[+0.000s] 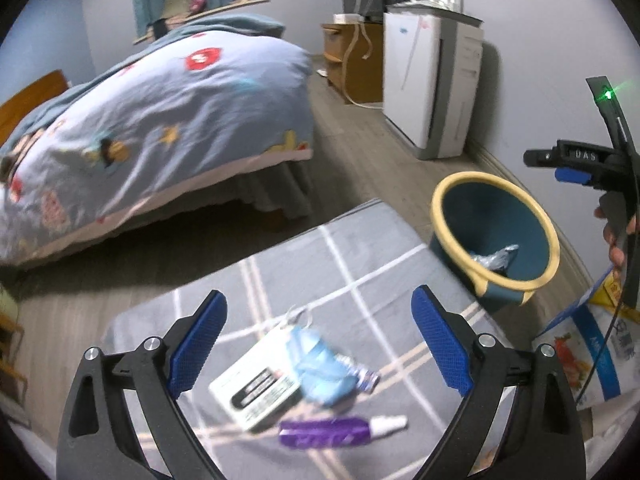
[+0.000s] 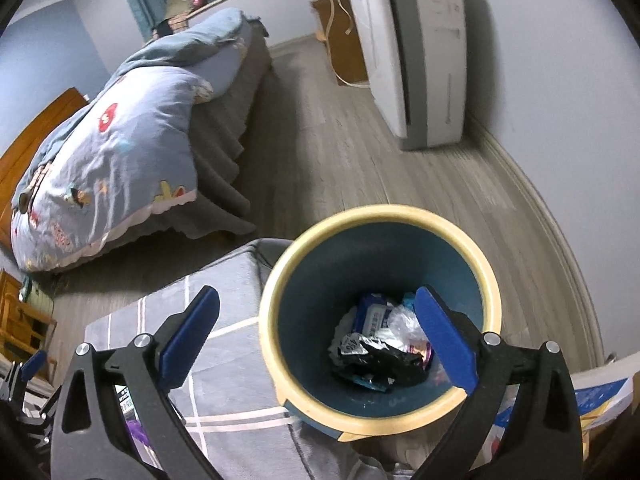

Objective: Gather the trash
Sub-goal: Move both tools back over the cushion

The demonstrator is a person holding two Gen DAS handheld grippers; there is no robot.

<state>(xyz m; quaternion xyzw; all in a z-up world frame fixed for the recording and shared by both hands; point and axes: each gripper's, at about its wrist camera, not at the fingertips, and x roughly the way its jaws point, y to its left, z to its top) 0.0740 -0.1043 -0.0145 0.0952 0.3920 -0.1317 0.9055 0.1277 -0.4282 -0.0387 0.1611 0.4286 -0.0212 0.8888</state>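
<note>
A crumpled blue face mask (image 1: 320,364) lies on a white box with a black label (image 1: 256,394) on the grey checked cushion (image 1: 360,280). A small foil wrapper (image 1: 362,376) lies beside it, and a purple wrapper with a white tip (image 1: 340,430) in front. My left gripper (image 1: 320,344) is open and empty just above this trash. My right gripper (image 2: 316,340) is open and empty over the blue bin with a cream rim (image 2: 280,280), which holds several wrappers (image 2: 380,348). The bin also shows in the left wrist view (image 1: 520,208), with the right gripper (image 1: 576,168) above it.
A bed with a blue patterned duvet (image 1: 160,120) stands to the left. A white appliance (image 1: 432,80) and a wooden nightstand (image 1: 352,64) stand against the far wall. A printed bag (image 1: 592,352) lies right of the cushion. Grey wood floor (image 2: 340,140) lies between.
</note>
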